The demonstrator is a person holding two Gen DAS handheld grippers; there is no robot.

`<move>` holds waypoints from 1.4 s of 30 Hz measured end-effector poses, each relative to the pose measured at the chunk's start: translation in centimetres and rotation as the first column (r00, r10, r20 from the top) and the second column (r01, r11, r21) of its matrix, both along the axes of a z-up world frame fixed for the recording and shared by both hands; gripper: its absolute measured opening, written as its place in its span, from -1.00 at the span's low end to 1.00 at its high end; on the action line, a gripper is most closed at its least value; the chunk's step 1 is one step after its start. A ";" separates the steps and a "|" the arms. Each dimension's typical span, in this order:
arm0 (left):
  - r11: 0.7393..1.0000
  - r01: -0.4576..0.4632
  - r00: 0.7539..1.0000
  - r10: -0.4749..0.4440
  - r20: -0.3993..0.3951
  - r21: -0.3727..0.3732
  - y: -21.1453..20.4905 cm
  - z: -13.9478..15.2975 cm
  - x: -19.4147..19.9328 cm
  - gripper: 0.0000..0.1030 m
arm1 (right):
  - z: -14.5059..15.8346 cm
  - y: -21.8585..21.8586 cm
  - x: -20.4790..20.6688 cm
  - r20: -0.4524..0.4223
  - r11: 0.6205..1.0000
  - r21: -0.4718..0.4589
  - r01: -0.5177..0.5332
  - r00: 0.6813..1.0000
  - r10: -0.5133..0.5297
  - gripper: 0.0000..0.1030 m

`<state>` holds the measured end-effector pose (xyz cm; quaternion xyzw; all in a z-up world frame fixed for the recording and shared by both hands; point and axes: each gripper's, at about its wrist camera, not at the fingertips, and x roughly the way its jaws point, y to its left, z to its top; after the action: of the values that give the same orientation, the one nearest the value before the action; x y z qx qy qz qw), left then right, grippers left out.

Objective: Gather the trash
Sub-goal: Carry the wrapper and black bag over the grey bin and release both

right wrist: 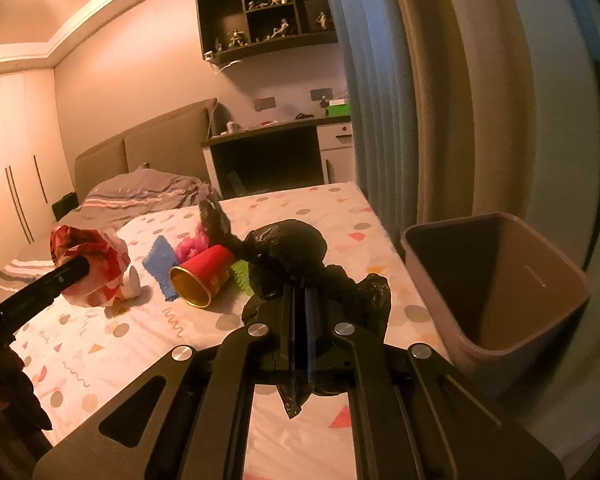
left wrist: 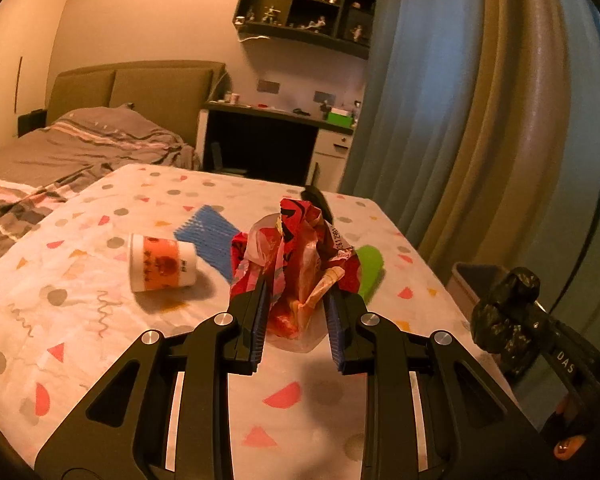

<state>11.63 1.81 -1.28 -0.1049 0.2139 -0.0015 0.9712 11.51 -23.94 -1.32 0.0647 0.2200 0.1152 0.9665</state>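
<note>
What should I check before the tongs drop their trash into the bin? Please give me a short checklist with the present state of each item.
1. Left tongs grip the red wrapper: ok, pads press on it.
2. Right tongs grip the black bag: ok, shut on it.
3. Bin open and upright: ok, it looks empty as far as the inside shows.
4. Black bag over the bin mouth: not ok, it is beside the bin, above the table.
5. Wrapper over the bin: not ok, it is above the table.
6. Table free of trash: not ok, a white cup and a red cup lie there.
</note>
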 end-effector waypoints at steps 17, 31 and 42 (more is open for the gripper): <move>0.986 0.166 0.986 -0.166 0.013 0.034 -7.5 0.7 2.1 -0.52 | 0.1 -5.3 -0.4 0.029 0.995 0.009 0.102 0.994 -0.102 -0.91; 0.907 0.421 0.906 -0.422 0.030 0.029 -18.7 0.7 6.9 -0.52 | -0.4 -13.3 1.0 0.043 0.959 0.021 0.282 0.958 -0.283 -0.91; 0.851 0.522 0.852 -0.524 0.027 0.057 -25.3 -1.1 9.9 -0.52 | -1.6 -16.7 3.2 0.019 0.944 0.041 0.328 0.944 -0.329 -0.90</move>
<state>21.55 -23.51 -2.38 -0.0196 0.2143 -0.2623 0.9407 14.68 -40.63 -2.93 0.1169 0.1917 -0.0425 0.9735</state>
